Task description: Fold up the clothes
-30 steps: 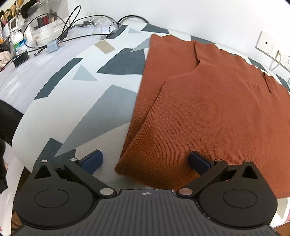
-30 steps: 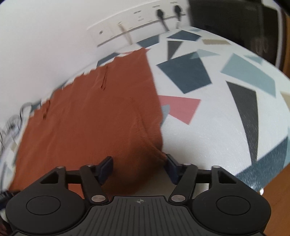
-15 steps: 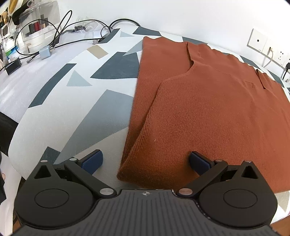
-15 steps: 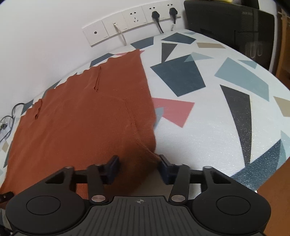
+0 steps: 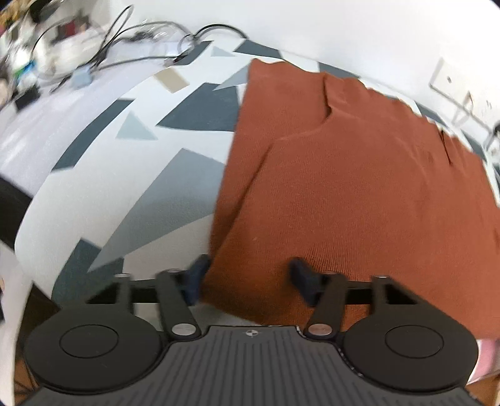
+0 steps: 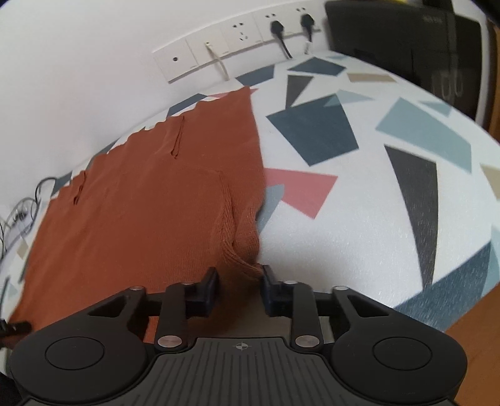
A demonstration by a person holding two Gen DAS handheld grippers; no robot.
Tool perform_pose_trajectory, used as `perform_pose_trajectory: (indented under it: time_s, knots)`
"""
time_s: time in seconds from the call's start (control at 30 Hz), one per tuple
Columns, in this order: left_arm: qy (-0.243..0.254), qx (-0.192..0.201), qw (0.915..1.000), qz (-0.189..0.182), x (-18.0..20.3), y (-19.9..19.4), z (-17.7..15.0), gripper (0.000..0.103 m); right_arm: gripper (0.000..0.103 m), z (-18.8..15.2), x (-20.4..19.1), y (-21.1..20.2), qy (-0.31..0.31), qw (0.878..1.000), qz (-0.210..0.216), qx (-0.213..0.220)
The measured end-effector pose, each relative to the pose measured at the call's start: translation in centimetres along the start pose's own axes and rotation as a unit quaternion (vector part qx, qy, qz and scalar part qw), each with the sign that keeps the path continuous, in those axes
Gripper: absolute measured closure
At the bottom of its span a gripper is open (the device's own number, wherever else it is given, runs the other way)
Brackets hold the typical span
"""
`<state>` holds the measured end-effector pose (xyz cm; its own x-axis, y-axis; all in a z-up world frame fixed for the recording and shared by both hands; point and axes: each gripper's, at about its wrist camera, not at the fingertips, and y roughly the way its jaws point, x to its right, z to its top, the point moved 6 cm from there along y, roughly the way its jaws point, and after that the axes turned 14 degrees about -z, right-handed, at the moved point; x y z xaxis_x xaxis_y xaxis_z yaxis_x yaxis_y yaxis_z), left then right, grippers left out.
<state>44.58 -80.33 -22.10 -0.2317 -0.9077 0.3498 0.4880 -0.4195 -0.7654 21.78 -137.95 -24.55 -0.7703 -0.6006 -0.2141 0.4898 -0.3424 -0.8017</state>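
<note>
Flanking rust sweater [image 5: 359, 193]: cables [image 5: 103, 59] L, wall sockets [image 6: 243, 31] R.

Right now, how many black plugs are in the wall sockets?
2. In the right wrist view, one black plug and a second black plug sit side by side in the wall sockets; others may be out of frame.

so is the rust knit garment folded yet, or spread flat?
Partly folded: rust knit garment lies flat on the patterned tablecloth, one layer doubled over along its left side.
</note>
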Motion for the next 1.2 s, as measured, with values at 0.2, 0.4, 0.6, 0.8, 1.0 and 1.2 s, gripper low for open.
perform_pose_trajectory:
  time_s: [0.2, 0.4, 0.6, 0.8, 1.0, 1.2]
  knots:
    - [-0.084, 0.023, 0.9952, -0.045, -1.8, -0.9, -0.1, 0.079, 0.086, -0.2, 0.7, -0.7, 0.042, 0.999, 0.026, -0.007]
    - [-0.115, 0.037, 0.9908, -0.062, -2.0, -1.8, -1.1, 0.081, 0.086, 0.4, 1.9, -1.5, 0.081, 0.995, 0.059, -0.015]
    - [-0.103, 0.039, 0.9921, -0.059, -2.1, -2.9, -2.7, 0.081, 0.086, -0.3, 2.5, -2.2, 0.071, 0.995, 0.060, -0.023]
    - [-0.097, 0.034, 0.9932, -0.055, -1.7, -3.8, -3.7, 0.081, 0.083, -1.5, 4.1, -1.8, 0.090, 0.993, 0.069, -0.040]
    - [-0.062, 0.033, 0.9970, -0.032, -0.8, -3.8, -3.9, 0.081, 0.081, -1.7, 3.8, -1.6, 0.049, 0.996, 0.059, -0.036]
    - [-0.028, 0.030, 0.9991, -0.012, 0.4, -4.7, -3.5, 0.082, 0.086, -1.0, 3.8, -2.4, 0.051, 0.995, 0.079, -0.039]
